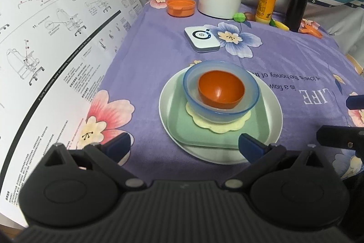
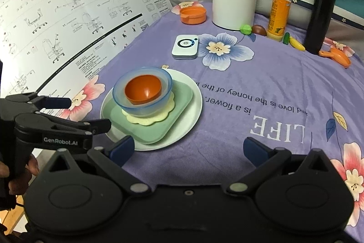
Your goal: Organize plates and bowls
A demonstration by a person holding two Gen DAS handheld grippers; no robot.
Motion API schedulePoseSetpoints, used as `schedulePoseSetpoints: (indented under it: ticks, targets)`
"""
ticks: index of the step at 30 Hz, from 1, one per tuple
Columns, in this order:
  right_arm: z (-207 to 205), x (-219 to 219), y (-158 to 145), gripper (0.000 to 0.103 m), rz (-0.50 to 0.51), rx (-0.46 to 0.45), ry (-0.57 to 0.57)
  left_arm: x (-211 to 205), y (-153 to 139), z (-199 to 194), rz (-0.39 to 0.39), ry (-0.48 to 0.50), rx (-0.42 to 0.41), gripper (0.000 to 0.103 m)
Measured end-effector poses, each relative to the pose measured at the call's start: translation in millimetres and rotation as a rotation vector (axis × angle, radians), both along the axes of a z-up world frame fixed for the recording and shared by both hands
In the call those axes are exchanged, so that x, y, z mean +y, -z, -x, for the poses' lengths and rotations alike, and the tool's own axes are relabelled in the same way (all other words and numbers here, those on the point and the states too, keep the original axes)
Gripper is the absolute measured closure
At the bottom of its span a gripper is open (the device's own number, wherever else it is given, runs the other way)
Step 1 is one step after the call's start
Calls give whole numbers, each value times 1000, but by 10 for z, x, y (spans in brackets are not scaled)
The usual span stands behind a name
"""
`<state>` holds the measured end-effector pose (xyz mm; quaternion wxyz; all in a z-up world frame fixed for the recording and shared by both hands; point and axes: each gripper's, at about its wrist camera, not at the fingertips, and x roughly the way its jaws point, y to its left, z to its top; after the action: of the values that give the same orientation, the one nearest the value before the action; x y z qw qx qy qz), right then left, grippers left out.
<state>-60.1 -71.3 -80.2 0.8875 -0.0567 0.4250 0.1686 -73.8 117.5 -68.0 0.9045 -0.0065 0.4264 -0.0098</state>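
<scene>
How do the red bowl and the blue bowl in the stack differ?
The red bowl is opaque and smaller; the blue bowl is translucent and wider. The red bowl sits nested inside the blue bowl, which rests on a pale scalloped mat. Both stand upright, round and empty of food.

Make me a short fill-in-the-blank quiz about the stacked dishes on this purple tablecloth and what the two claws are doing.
1. The orange bowl sits inside the ____ bowl.
2. Under the blue bowl lies a cream mat, which rests on a green ____.
3. The green tray sits on a round white ____.
4. The left claw and the right claw are both ____ and hold nothing.

Missing words: blue; tray; plate; open
</scene>
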Motion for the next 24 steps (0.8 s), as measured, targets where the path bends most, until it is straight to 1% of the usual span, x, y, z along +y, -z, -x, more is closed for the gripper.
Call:
schedulePoseSetpoints:
  ticks: [11,24]
  targets:
    - [-81,4,72,0,15,29,-19,12,69,-70,-12,-2,19,0]
    - [-110,-2,103,0,25,39,-20,-13,123,-116,-15,6,37,0]
